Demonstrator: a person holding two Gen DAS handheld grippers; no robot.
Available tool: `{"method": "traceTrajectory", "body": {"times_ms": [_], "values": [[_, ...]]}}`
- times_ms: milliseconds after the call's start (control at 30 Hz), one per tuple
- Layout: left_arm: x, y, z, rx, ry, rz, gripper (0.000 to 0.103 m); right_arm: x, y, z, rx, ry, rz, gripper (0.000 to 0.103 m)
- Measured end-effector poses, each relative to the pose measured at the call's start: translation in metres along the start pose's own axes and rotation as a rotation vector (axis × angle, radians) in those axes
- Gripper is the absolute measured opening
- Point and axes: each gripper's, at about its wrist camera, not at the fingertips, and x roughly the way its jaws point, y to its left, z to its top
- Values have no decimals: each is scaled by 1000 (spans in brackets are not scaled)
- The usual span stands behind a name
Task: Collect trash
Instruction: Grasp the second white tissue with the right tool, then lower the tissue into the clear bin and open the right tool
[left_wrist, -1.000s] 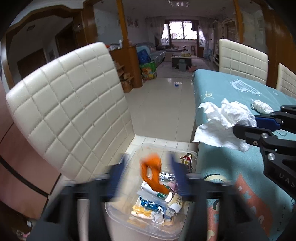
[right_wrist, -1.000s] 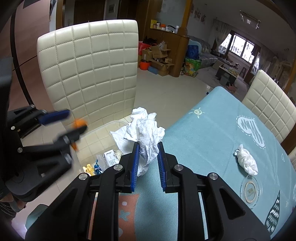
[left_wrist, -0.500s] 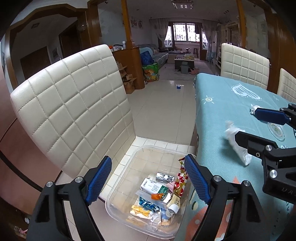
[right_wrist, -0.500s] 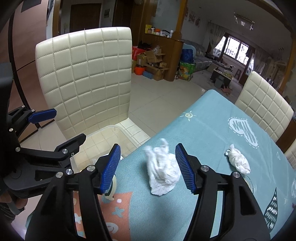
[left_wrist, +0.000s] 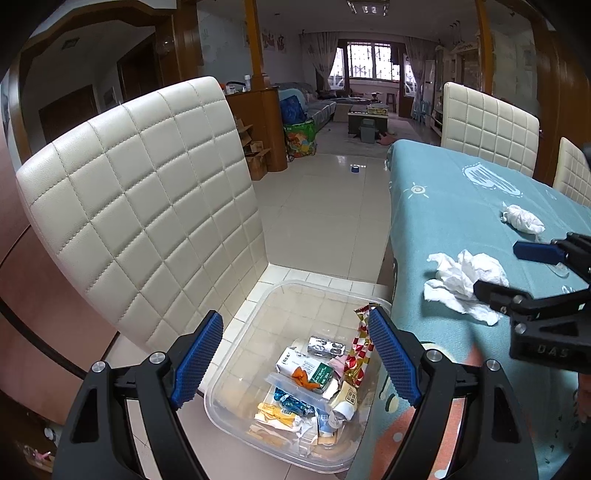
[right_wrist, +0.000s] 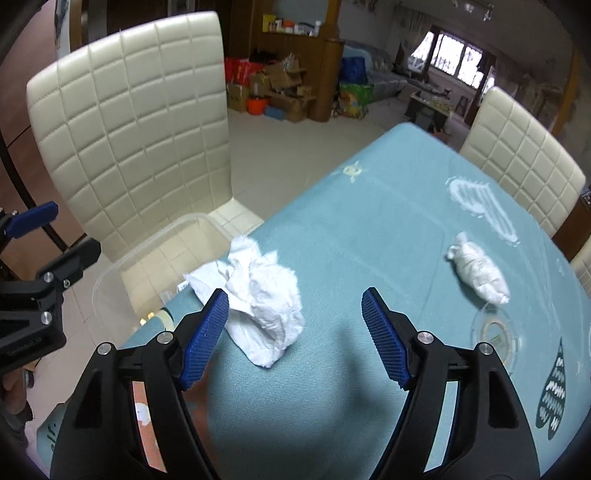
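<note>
Both grippers gape: right gripper (right_wrist: 295, 332), just opening, straddles crumpled tissue (right_wrist: 264, 314) seemingly overhanging table edge (right_wrist: 236, 243) above bin (left_wrist: 240, 402).

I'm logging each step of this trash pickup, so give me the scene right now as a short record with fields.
bin: clear plastic bin on the chair seat, holding wrappers and cartons
left gripper: open above the bin, nothing between its jaws
right gripper: open, jaws just been opening, crumpled tissue between them but not pressed
tissue place: on the teal tablecloth, near the edge by the bin
other trash: second tissue wad farther along the table
</note>
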Motion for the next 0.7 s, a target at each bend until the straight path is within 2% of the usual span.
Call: {"method": "traceTrajectory", "body": {"times_ms": [33,67,167,433,700], "values": [[1,0,0,-1,2,-1,79,5,3,-1,-8,16,7,53],[3,1,0,-3,4,-1,79,8,5,-2,-15,29,16,33],[5,2,-1,-10,4,2,79,5,13,-2,-47,-6,0,21],[-3,8,3,-5,-36,37,79,-9,36,13,-98,-70,56,19],[-6,21,1,-24,-37,70,79,-8,59,22,-132,-77,105,19]]}}
